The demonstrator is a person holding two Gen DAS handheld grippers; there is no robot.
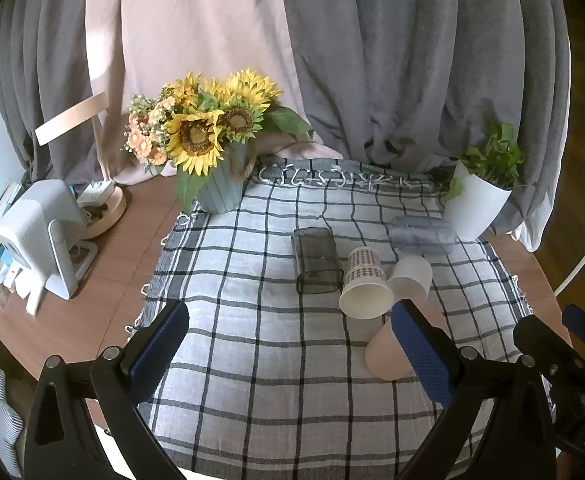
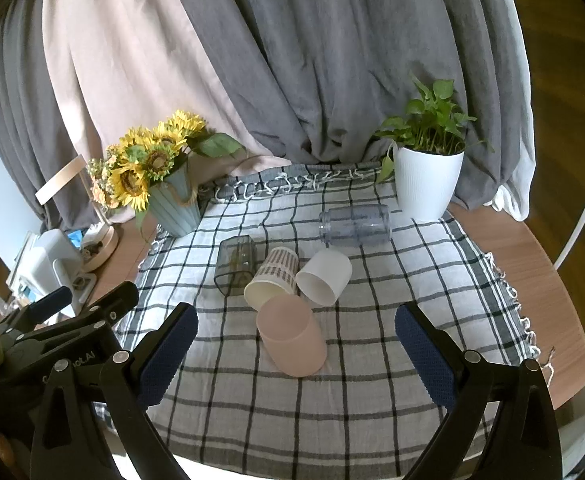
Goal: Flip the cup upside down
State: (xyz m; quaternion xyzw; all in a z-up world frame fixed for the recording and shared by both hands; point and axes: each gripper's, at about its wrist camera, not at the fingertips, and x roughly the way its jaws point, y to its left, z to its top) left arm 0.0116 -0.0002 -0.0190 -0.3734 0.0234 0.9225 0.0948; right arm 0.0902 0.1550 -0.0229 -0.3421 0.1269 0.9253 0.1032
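Note:
Several cups lie on their sides on a checked cloth [image 2: 372, 360]. A pink cup [image 2: 292, 336] lies nearest, a patterned paper cup [image 2: 272, 282] and a white cup [image 2: 324, 278] behind it, a dark clear square cup [image 2: 234, 266] to the left, and a clear bluish jar [image 2: 356, 226] at the back. My right gripper [image 2: 296, 344] is open, its jaws wide to either side of the pink cup, short of it. My left gripper [image 1: 288, 344] is open and empty over the cloth; its right finger [image 1: 420, 352] hides part of the pink cup [image 1: 384, 352]. The paper cup [image 1: 364, 284] lies just beyond.
A blue vase of sunflowers [image 1: 216, 148] stands at the cloth's back left, a white potted plant [image 2: 428, 172] at the back right. A white device [image 1: 48, 232] and lamp base [image 1: 104, 208] sit on the wooden table [image 1: 92, 312] at left. Curtains hang behind.

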